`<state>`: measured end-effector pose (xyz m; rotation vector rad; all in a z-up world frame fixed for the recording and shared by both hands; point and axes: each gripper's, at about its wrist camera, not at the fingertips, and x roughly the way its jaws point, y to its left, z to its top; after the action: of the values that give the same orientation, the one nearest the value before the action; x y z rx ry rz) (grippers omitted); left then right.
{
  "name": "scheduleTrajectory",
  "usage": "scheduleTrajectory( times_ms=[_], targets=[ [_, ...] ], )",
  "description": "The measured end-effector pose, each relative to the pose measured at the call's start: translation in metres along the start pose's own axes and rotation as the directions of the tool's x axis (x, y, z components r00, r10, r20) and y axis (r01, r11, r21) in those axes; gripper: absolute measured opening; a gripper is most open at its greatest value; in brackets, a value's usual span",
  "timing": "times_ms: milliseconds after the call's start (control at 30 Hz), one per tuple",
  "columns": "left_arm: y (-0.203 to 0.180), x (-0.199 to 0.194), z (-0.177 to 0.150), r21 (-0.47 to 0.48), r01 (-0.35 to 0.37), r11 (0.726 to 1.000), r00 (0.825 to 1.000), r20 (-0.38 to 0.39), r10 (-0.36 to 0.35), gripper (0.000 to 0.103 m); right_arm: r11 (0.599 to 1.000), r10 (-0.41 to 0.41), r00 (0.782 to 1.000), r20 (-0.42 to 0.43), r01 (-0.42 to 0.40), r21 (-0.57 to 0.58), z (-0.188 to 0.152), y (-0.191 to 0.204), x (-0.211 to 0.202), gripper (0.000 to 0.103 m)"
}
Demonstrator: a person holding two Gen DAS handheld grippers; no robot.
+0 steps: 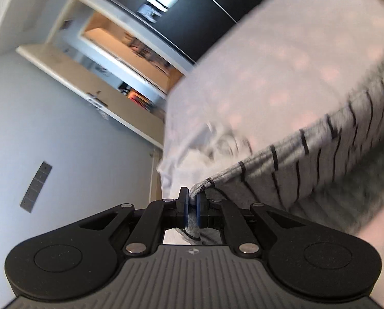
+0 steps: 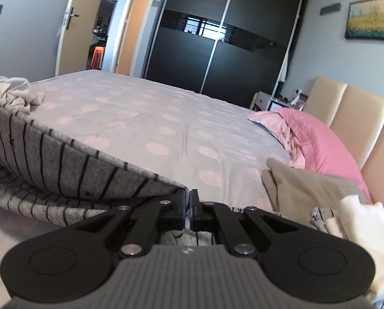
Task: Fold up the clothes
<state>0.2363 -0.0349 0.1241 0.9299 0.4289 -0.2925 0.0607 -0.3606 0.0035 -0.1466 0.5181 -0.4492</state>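
Striped garment (image 2: pixel 50 154) taut between both clamped tongs (image 1: pixel 191 200) (image 2: pixel 187 200)

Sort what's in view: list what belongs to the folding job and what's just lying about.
Part of the job:
striped grey garment, pinched by the left gripper and the right gripper
white clothes
beige garment
white cloth

Lying about:
pink pillow
painting
wardrobe
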Motion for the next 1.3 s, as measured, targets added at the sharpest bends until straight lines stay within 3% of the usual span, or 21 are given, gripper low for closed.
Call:
scheduleTrajectory(
  times_ms=[333, 500, 567, 700, 800, 967, 1167, 1300],
  targets=[
    [0.002, 0.022, 0.083, 0.085, -0.063, 0.994, 0.997, 0.041, 0.059, 0.004, 0.999, 0.024, 0.998, -0.051, -0.022, 0.039, 0.000, -0.007, -0.005, 0.003],
    [-0.005, 0.068, 0.110, 0.108, -0.071, 0.992, 0.997, 0.045, 0.066, 0.004, 0.996, 0.001, 0.998, -0.067, 0.005, 0.090, 0.006, -0.009, 0.009, 0.003],
    [-0.004, 0.075, 0.118, 0.100, -0.099, 0.990, 0.992, 0.083, 0.091, 0.004, 0.995, -0.021, 0.998, -0.062, 0.027, 0.099, 0.010, -0.006, 0.013, 0.003],
    [0.003, 0.069, 0.124, 0.097, -0.166, 0.981, 0.967, 0.209, 0.143, 0.004, 0.995, -0.063, 0.997, -0.033, 0.066, 0.078, 0.010, 0.005, 0.014, 0.003],
    [-0.008, 0.079, 0.094, 0.222, -0.139, 0.965, 0.981, 0.162, 0.104, 0.004, 0.999, -0.037, 0.999, -0.029, 0.038, 0.038, 0.008, 0.011, 0.011, 0.003],
    [-0.045, 0.090, -0.001, 0.330, -0.035, 0.943, 0.999, 0.043, 0.022, 0.004, 1.000, 0.011, 0.997, -0.076, -0.009, 0.015, 0.000, 0.013, 0.006, 0.003],
    [-0.091, 0.085, -0.097, 0.376, 0.073, 0.924, 0.996, -0.076, -0.048, 0.004, 0.998, 0.047, 0.992, -0.121, -0.051, -0.028, -0.015, 0.022, -0.001, 0.003],
    [-0.112, 0.077, -0.125, 0.402, 0.085, 0.912, 0.995, -0.090, -0.053, 0.004, 0.996, 0.035, 0.988, -0.149, -0.046, -0.073, -0.025, 0.029, 0.000, 0.003]
  ],
)
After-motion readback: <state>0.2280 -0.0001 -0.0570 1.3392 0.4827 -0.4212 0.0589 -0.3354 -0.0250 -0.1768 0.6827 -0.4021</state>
